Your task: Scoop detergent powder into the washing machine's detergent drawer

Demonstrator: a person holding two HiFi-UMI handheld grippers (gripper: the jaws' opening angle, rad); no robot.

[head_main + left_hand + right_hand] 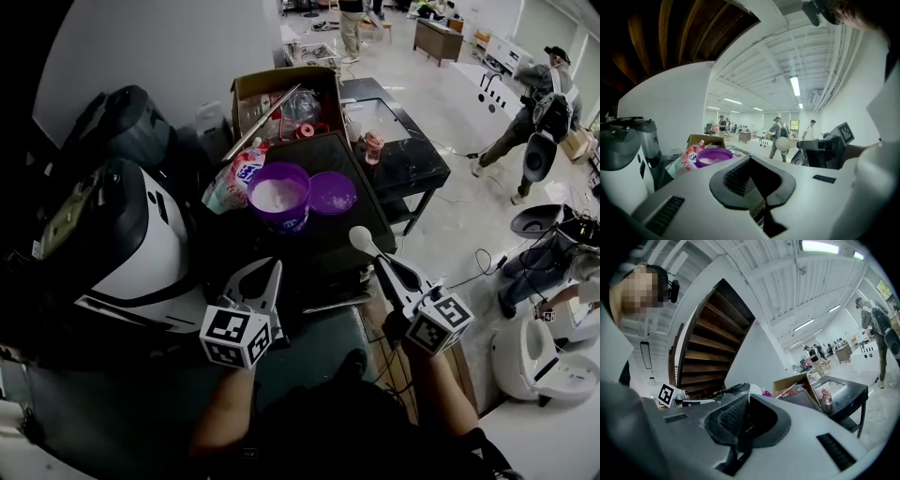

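A purple tub (278, 199) of white detergent powder stands open on a dark top, with its purple lid (332, 192) lying beside it on the right. My right gripper (382, 263) is shut on the handle of a white scoop (361, 240), whose round bowl points at the tub from a short way in front. The scoop shows as a thin white edge (754, 389) between the right jaws. My left gripper (274, 268) hovers left of it, shut and holding nothing. From the left gripper view (750, 159) I see the tub (714, 156) and the scoop (783, 143). No detergent drawer shows.
A detergent pouch (234, 178) leans against the tub's left side. Behind stands a cardboard box (281, 89) of clutter. A white and black appliance (122, 244) fills the left. A black table (403, 159) with a red cup (373, 146) sits at right. People walk the far floor.
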